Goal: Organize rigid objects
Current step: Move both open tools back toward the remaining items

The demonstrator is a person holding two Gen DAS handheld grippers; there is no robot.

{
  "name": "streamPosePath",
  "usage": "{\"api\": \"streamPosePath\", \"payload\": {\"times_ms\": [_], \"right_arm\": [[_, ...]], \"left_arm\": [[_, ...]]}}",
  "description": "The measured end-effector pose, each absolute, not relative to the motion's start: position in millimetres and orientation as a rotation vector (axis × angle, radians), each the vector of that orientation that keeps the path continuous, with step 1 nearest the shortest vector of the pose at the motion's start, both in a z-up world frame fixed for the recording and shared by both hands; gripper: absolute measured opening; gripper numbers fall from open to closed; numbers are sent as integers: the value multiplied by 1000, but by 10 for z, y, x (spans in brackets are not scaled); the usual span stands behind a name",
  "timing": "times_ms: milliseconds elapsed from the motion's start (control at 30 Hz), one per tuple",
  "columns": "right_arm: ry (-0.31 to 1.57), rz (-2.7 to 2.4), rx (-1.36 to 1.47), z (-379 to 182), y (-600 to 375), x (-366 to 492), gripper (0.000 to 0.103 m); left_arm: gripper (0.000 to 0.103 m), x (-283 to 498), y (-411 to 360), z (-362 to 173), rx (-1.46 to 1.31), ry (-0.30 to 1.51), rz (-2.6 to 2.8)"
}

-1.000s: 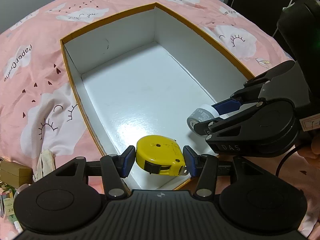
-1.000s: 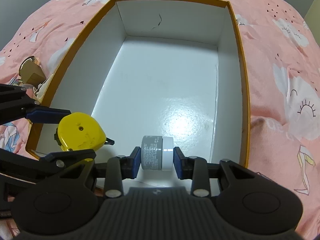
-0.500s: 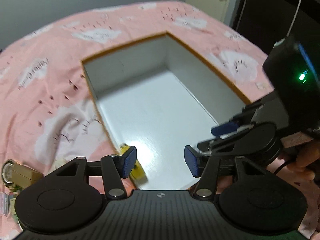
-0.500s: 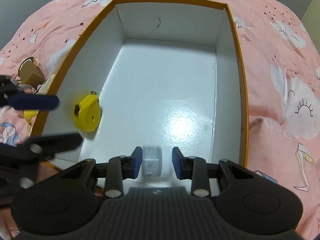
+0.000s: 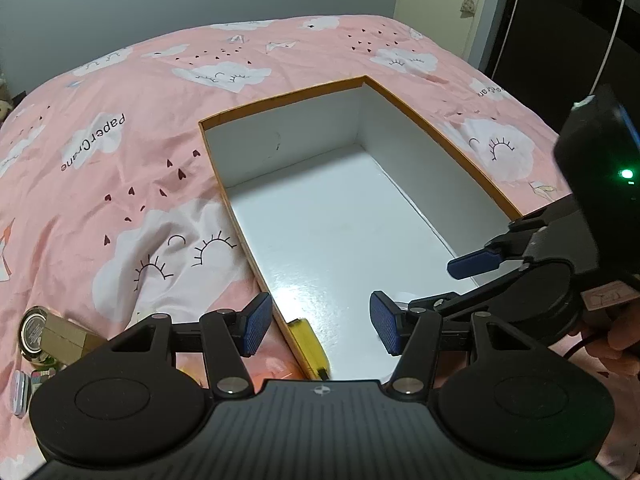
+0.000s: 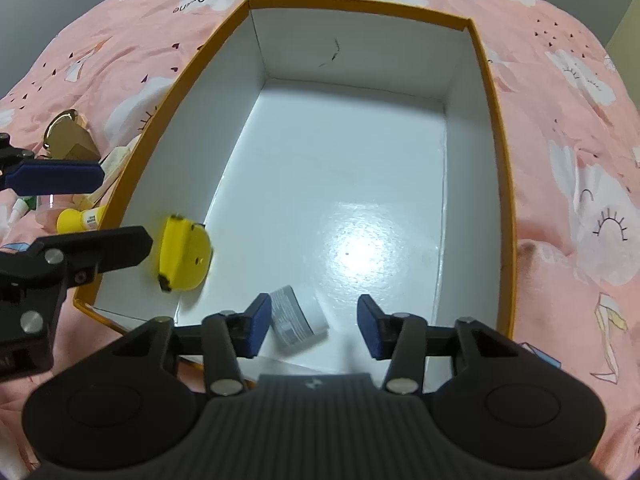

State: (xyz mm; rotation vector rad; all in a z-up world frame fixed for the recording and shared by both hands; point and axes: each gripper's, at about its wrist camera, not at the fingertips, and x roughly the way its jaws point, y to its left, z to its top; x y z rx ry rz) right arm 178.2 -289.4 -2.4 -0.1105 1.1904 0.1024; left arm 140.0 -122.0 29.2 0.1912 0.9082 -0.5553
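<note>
A white box with an orange rim (image 5: 280, 100) (image 6: 352, 2) lies on the pink bedspread. A yellow tape measure (image 6: 184, 254) leans against the box's near left wall; in the left wrist view (image 5: 308, 346) only its edge shows. A grey and white jar (image 6: 296, 316) lies on its side on the box floor near the front wall. My left gripper (image 5: 320, 328) is open and empty above the box's near left corner. My right gripper (image 6: 312, 330) is open and empty just above the jar; it also shows in the left wrist view (image 5: 436, 284).
Left of the box lie a gold-lidded item (image 6: 66, 136) (image 5: 48, 338), a yellow bottle (image 6: 78, 220) and several small items on the bedspread (image 5: 140, 160). A wall, a door and dark furniture stand behind the bed.
Both grippers opened and drew back and up. The tape measure dropped against the left wall of the box, and the jar dropped onto the box floor and tipped on its side.
</note>
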Motion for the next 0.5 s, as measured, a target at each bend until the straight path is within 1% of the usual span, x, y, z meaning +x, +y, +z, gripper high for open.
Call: {"api": "streamPosePath", "payload": {"times_ms": [33,100,133,200,333,367,400,500], "right_arm": [[1179,102,-115,5,-2880,1766,50],[1145,105,-133,68,-2827,1730,58],[1115,111,-143,111,-2798,1700,58],[1044,120,-166,203,-2731,1645,64],[889,147,-209,353,-2625,1508,66],[860,172,-215,384,-2608,1478,71],[839,195,-222,408,-2595,1454,73],[797,241,-267,465,-2485,1406,73]], "left_arm": [[65,1398,-1206,296,186,905,-553],[65,1392,-1170,303,171,900,-546],[65,1388,-1149,311,163,897,-542],[65,1377,-1103,342,147,883,-530],[65,1333,-941,448,116,822,-501],[65,1323,-900,467,107,809,-499],[65,1308,-854,488,95,795,-498],[65,1254,-728,521,70,750,-482]]}}
